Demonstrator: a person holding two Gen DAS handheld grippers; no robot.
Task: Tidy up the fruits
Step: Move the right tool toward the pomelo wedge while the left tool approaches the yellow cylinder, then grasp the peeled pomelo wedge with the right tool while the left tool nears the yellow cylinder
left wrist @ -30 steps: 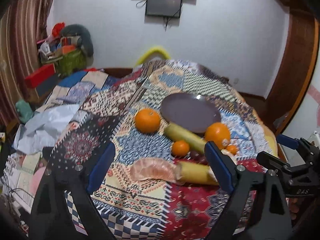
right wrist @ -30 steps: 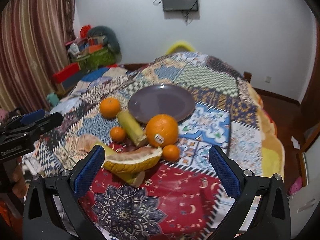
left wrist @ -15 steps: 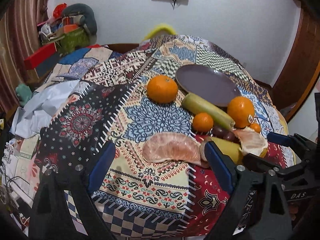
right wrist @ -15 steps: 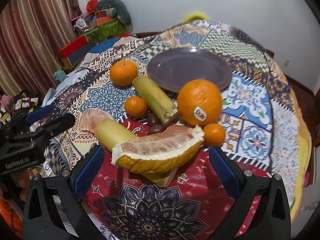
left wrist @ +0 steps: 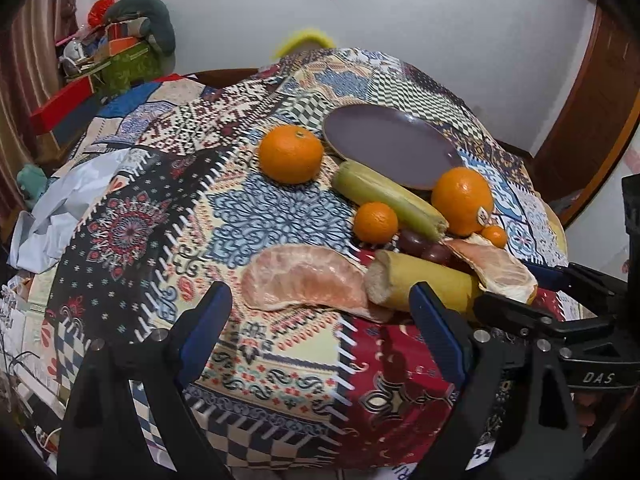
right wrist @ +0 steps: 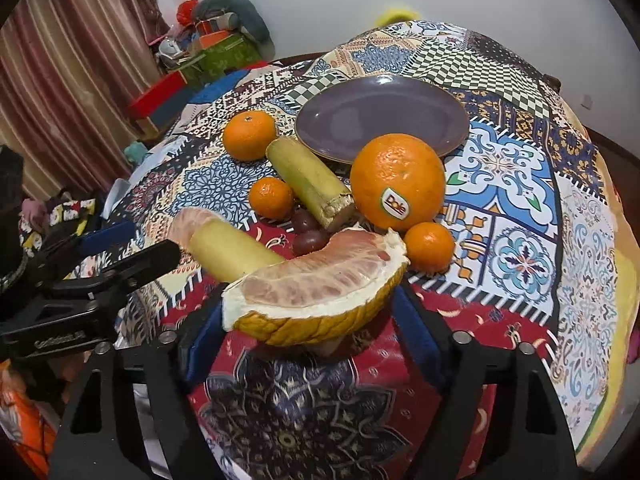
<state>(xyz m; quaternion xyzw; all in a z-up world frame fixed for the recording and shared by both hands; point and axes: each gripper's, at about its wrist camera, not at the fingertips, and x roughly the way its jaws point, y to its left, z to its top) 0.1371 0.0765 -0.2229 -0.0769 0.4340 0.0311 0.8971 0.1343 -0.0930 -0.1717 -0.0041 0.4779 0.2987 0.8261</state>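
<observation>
A pomelo wedge [right wrist: 316, 292] with yellow rind lies at the table's near edge. My right gripper [right wrist: 308, 312] is closing on it, one blue pad by each end, and I cannot see them pressing. My left gripper [left wrist: 318, 296] stands open just short of a peeled pink pomelo segment [left wrist: 304, 280]. Behind these lie two yellow-green cane pieces [right wrist: 308, 182] [right wrist: 232, 252], a big stickered orange [right wrist: 396, 180], another orange [right wrist: 250, 134], two small mandarins [right wrist: 271, 198] [right wrist: 429, 246] and dark grapes [right wrist: 310, 240]. An empty purple plate [right wrist: 380, 116] sits farther back.
The patchwork cloth [left wrist: 256, 220] covers a round table that drops off close to both grippers. Crumpled paper [left wrist: 60, 208] lies at the left edge. Boxes and bags [left wrist: 120, 52] pile up by the striped curtain, and a wooden door [left wrist: 592, 112] stands at the right.
Both grippers have sunk and tilted down toward the fruit. The right jaws have narrowed from wide open around the rind wedge. The left jaws are unchanged.
</observation>
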